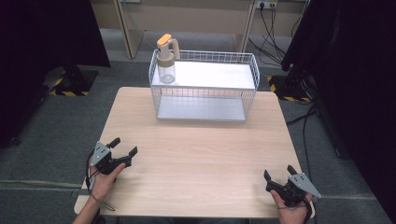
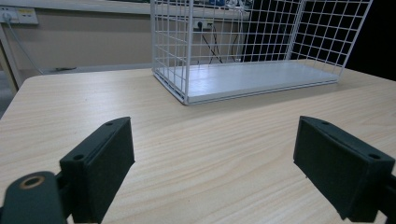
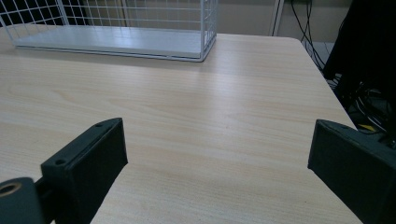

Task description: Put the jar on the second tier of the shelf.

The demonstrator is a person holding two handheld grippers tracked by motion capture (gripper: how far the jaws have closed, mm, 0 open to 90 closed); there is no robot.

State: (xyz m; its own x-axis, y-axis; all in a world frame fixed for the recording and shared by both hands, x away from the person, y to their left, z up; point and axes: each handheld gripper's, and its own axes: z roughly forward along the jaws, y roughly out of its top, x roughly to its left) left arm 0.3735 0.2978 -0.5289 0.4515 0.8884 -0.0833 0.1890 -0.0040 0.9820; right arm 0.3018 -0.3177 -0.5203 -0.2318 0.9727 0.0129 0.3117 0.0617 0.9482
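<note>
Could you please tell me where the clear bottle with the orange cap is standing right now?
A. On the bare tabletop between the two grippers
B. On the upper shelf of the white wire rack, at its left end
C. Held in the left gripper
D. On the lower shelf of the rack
B: in the high view the bottle stands upright on the top shelf of the wire rack, at its left end.

A light wooden table stands on grey carpet, black curtains at both sides, beige wall panels with sockets and cables behind
</note>
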